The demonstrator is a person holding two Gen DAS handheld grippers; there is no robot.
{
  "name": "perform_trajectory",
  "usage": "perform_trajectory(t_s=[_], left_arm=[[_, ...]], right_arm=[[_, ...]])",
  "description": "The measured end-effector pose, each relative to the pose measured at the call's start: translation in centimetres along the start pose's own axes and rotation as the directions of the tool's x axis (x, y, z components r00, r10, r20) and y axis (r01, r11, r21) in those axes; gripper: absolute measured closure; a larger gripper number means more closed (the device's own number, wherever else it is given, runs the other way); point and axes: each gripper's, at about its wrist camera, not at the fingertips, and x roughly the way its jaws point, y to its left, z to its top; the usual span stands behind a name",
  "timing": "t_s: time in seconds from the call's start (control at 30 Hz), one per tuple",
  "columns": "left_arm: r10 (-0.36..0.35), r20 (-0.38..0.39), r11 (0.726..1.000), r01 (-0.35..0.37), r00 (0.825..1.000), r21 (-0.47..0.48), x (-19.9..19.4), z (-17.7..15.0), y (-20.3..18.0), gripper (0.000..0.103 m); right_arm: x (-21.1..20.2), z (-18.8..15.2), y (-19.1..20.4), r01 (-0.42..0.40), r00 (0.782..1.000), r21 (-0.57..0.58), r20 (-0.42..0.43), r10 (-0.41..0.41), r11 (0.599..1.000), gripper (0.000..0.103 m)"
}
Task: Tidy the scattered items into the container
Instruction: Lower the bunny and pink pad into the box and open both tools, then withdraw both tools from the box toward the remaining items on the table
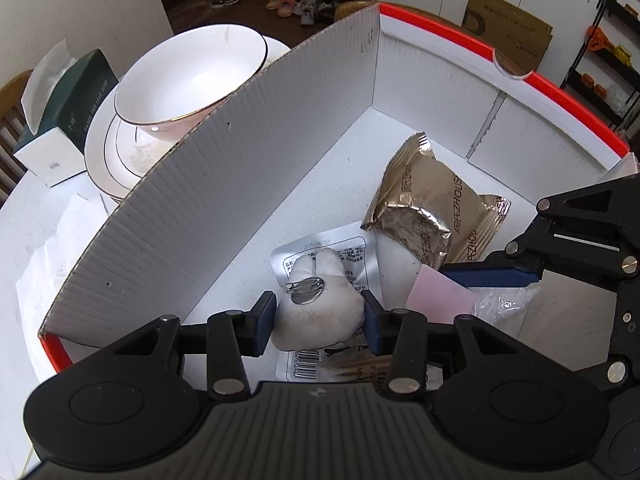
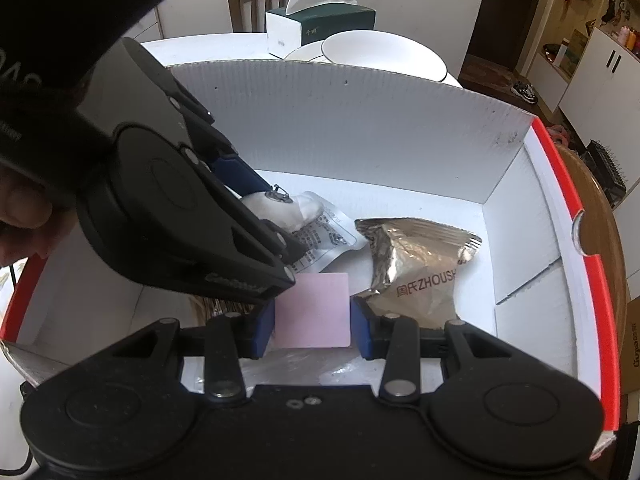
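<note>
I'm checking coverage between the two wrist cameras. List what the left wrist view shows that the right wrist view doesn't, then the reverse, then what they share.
Left wrist only: a bowl stacked on plates outside the box, and a barcode label under the left gripper.

Right wrist only: a hand holding the left gripper, and the full square face of the pink pad in the right gripper.

Both: the white box, the gold snack packet, the white plush brooch clamped by the left gripper, the tissue box.
</note>
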Motion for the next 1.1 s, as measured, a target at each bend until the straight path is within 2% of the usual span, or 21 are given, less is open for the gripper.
perform_trajectory(t_s=[0.3, 0.5, 0.63, 0.8, 0.93, 1.1], left_arm=[[-0.008, -0.039, 1.0, 0.008, 0.999, -0.018, 0.5, 0.0, 0.2, 0.059], [-0.004, -0.053, 0.999, 0.001, 0.999, -0.042, 0.5, -0.1, 0.3, 0.056], [0.007, -0.054, 0.999, -0.01, 0.999, -0.051, 0.3, -0.3, 0.3, 0.055], [0.003, -0.027, 0.997, -0.005, 1.0, -0.082, -0.4, -0.5, 0.5, 0.038], [-0.009, -0.009, 0.996, 0.008, 1.0, -0.087, -0.8, -0.6, 0.7, 0.038], [-0.028, 0.023, 0.995, 0.03, 0.999, -0.092, -1.6, -0.9, 0.2, 0.038]], right_arm=[[0.2, 0.2, 0.0, -0.011, 1.0, 0.003, -0.007, 0.011, 1.0, 0.063], [0.1, 0.1, 0.1, -0.009, 1.0, -0.018, -0.015, 0.009, 1.0, 0.057], [-0.3, 0.0, 0.0, -0.014, 1.0, -0.019, -0.007, 0.014, 1.0, 0.043], [-0.7, -0.1, 0.1, -0.016, 1.0, -0.025, -0.001, 0.016, 1.0, 0.04], [-1.2, -0.3, 0.1, -0.017, 1.0, -0.026, 0.008, 0.017, 1.0, 0.033], [-2.2, -0.5, -0.2, -0.021, 0.999, -0.008, 0.025, 0.021, 1.0, 0.031]])
